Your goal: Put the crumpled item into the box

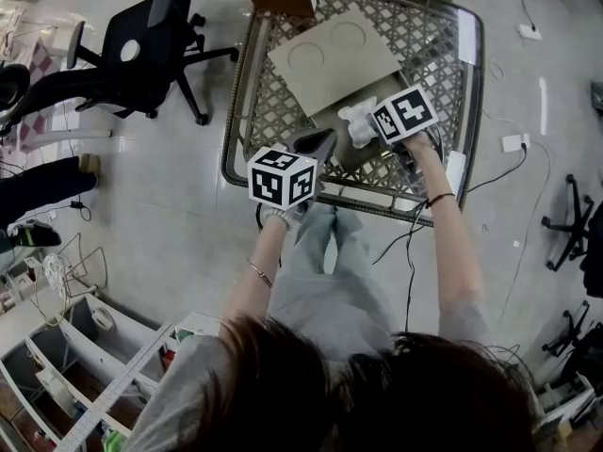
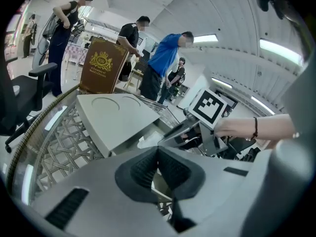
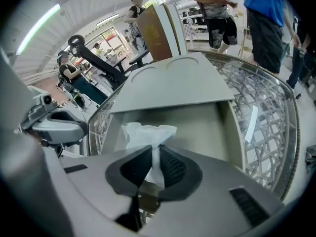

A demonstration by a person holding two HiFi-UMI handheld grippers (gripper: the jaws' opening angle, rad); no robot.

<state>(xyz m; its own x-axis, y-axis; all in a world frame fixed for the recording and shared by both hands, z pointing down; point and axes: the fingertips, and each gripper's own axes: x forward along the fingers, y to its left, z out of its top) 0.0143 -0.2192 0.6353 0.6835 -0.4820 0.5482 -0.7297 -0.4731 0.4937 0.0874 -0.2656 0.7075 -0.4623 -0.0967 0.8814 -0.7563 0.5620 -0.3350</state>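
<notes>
**Release the tissue low inside the box**

Pinched between the right gripper (image 3: 157,149) jaws: a crumpled white tissue (image 3: 147,131), hanging over the open grey box (image 3: 237,132) near the lattice table's (image 1: 429,36) front edge, lid (image 3: 173,83) tipped back toward the far edge. Closed tip to tip on nothing visible: the left gripper (image 2: 158,151) jaws, beside the box's near left corner. Best to sink lower between the walls, centre over the floor, open wide, then lift straight up to avoid dragging the paper back out.
</notes>
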